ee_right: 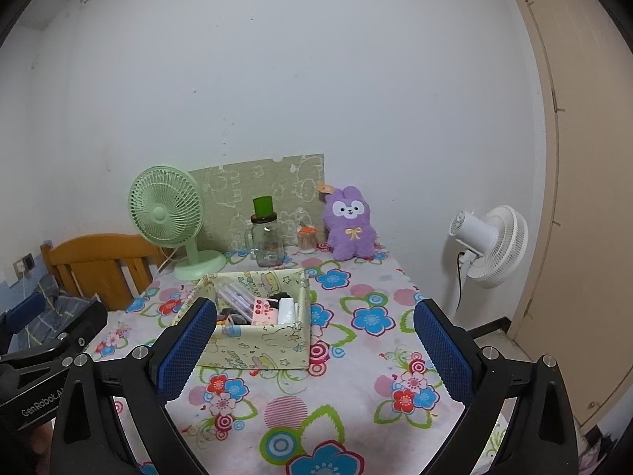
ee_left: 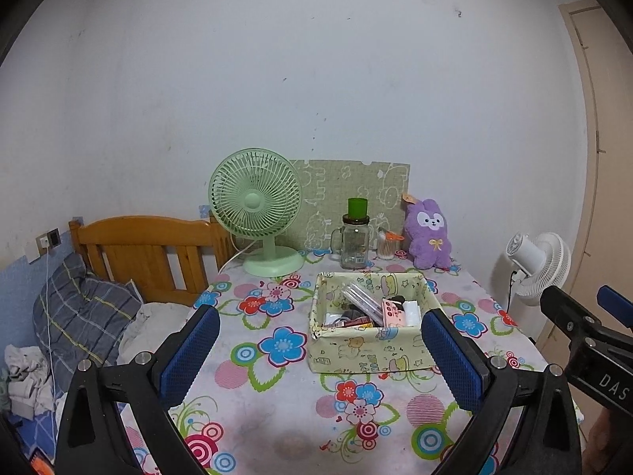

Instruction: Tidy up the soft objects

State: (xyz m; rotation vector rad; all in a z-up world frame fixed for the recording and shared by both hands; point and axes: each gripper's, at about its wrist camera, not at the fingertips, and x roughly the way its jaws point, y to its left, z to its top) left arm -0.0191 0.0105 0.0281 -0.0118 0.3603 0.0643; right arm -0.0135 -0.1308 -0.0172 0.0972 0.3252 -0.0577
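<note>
A purple plush bunny (ee_left: pixel 430 235) (ee_right: pixel 350 223) sits upright against the wall at the table's far right. In front of it stands a yellow patterned fabric box (ee_left: pixel 370 350) (ee_right: pixel 257 346) holding pens and small items. My left gripper (ee_left: pixel 320 350) is open over the near part of the table, its blue pads framing the box, nothing between them. My right gripper (ee_right: pixel 314 350) is also open and empty, the box just behind its left finger (ee_right: pixel 186 350). Both hover well short of the bunny.
A floral-cloth table (ee_left: pixel 277 403) carries a green desk fan (ee_left: pixel 257 209), a glass jar with a green lid (ee_left: pixel 355 241) and a small toothpick jar (ee_left: pixel 385 245) near the wall. A bed with wooden headboard (ee_left: pixel 146 253) lies left; a white floor fan (ee_right: pixel 490 245) stands right.
</note>
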